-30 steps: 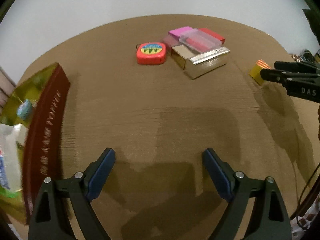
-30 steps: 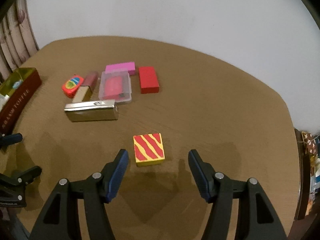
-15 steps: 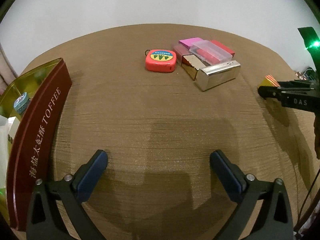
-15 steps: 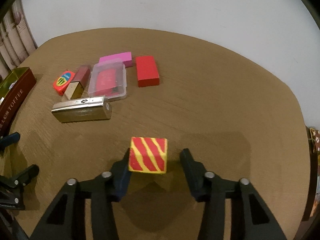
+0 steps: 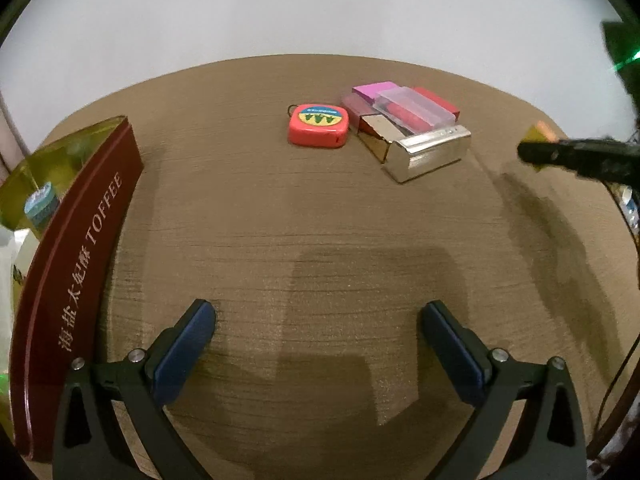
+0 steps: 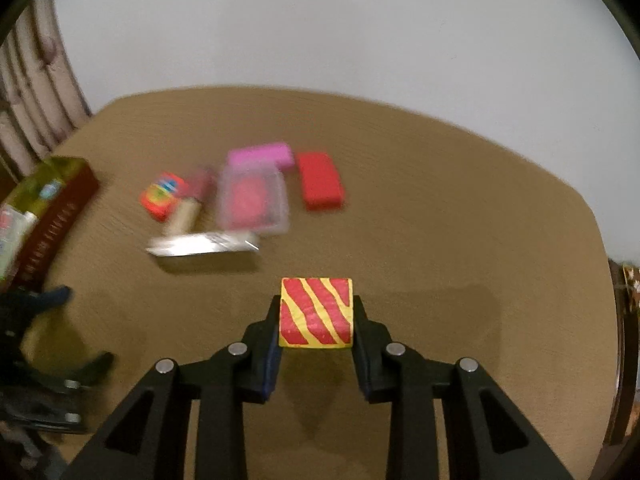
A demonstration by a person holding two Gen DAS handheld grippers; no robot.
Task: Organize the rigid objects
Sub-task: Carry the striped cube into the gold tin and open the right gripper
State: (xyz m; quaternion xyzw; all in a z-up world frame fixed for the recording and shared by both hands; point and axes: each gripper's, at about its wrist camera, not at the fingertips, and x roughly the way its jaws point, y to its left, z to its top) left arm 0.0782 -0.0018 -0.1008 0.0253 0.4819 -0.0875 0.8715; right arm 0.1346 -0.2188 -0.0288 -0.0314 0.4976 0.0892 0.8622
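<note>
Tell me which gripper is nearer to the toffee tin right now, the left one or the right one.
Left. The left gripper hangs open just beside the toffee tin at the table's edge. The right gripper, shut on the striped block, is across the table from it.

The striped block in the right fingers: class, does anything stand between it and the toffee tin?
The striped block faces open tablecloth toward the toffee tin; only the left gripper sits near that path.

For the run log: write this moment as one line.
right gripper: shut on striped block | left gripper: open, nothing between fingers | tape measure: on table
</note>
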